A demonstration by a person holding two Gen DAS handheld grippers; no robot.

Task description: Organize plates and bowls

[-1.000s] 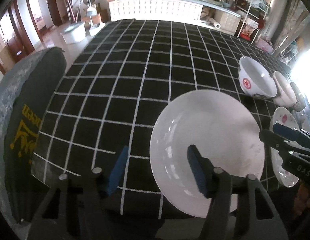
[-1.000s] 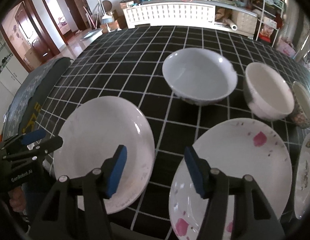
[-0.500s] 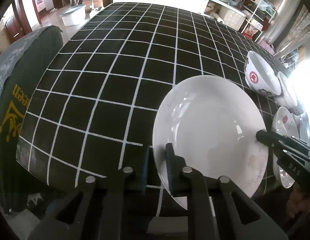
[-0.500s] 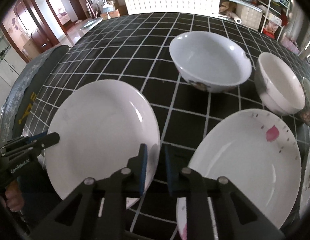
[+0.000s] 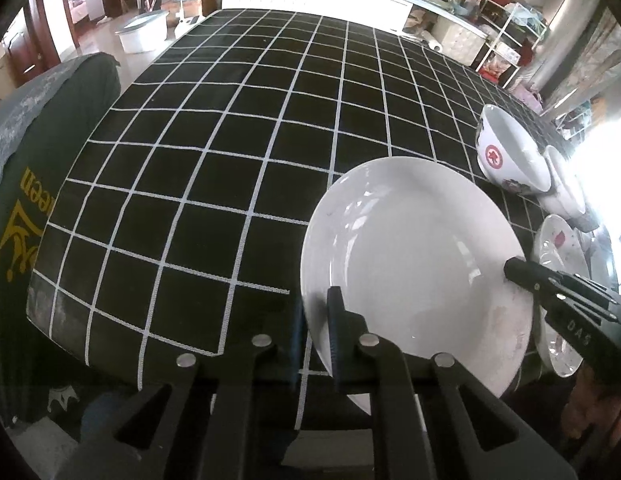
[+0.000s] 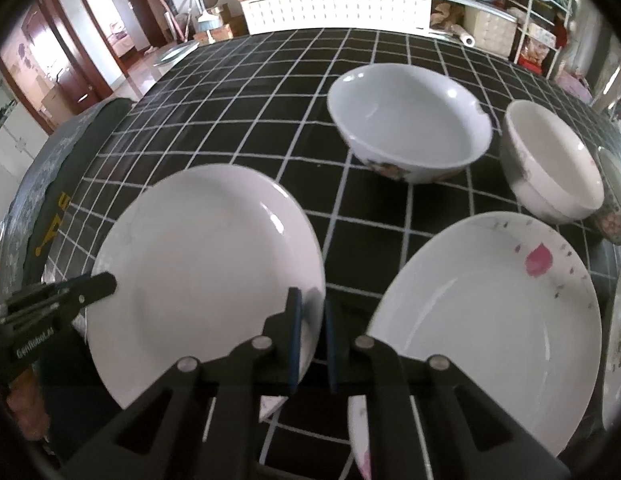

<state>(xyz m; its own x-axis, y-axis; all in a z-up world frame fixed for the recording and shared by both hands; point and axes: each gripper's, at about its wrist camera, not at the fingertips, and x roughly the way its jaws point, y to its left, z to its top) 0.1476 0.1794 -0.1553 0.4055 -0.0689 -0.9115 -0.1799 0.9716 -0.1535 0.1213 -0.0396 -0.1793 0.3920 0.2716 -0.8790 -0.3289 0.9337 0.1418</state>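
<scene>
- The table (image 5: 238,152) is covered with a black cloth (image 6: 270,92) crossed by a white grid; all the dishes stand towards its near right part.
- A dark cover (image 5: 18,200) beside the table's left edge carries yellow lettering, of which only "een" can be read.
- The plain white plate (image 5: 414,256) lies at the table's near edge, overhanging it slightly, and both claws are on it.
- The left gripper (image 5: 316,336) has its jaws nearly together, pinching the plate's near left rim.
- The right gripper (image 6: 310,336) is likewise almost closed, its blue pads clamping the plate's near right rim; in the left wrist view its body shows the letters "DAS".
- In the right wrist view the left gripper's body reads "GenRobot.AI".
- A pink-petal plate (image 6: 486,320) lies just right of the white plate, apart from it.
- A large white bowl (image 6: 406,128) stands behind the two plates; its outer wall bears a red round emblem, seen in the left wrist view, too small to read.
- A smaller white bowl (image 6: 550,164) stands just right of the large one.
</scene>
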